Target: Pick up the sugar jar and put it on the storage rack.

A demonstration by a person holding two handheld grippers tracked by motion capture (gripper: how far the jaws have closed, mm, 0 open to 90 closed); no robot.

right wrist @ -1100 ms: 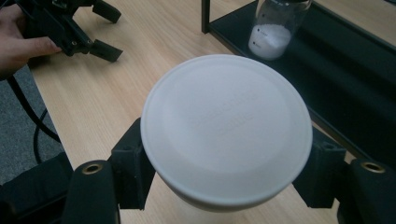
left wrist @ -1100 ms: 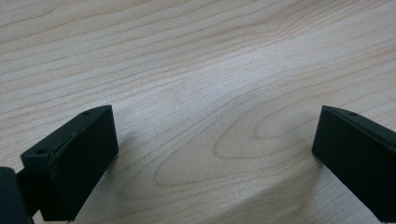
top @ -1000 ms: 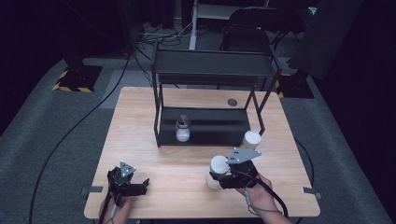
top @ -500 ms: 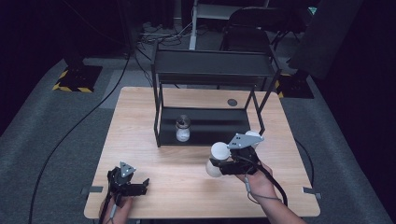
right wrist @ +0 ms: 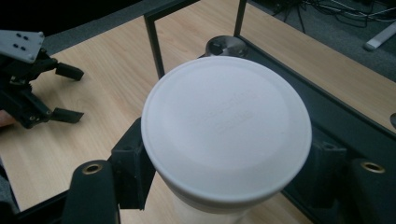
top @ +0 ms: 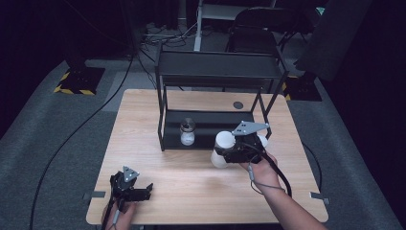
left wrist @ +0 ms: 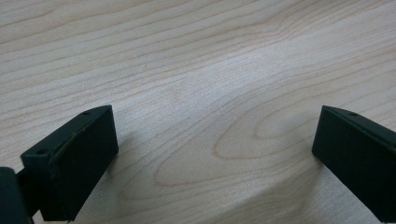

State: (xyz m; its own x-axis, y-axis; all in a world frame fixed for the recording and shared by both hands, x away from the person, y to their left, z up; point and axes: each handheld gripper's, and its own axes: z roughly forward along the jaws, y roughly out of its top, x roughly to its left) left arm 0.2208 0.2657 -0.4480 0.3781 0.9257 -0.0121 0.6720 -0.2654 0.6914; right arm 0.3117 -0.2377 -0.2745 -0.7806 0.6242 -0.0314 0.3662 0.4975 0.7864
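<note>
I've got the white lidded bottle (top: 222, 148) clamped in the right gripper (top: 229, 152), jaws closed on its body below the lid, carried clear of the table (top: 143, 115) just in front of the black rack (top: 220, 72)'s lower shelf.

Biggest risk as I see it: the rack frame. Its right front post stands close beside the gripper, so a sloppy push fwd could knock bottle or jaws against a post or the top shelf edge and lever the bottle out of the grip.

Next: the small glass jar (top: 187, 132) already on the lower shelf, to the bottle's left. Drift that way & I'd tip it.

Smaller: grip sits high, near the lid, so the bottle could swing or slip if jerked.

Bottle's long axis looks approx. vertical, lid up.

Left gripper (top: 130, 184) rests on the table near the front-left corner, jaws spread wide, nothing between them.
</note>
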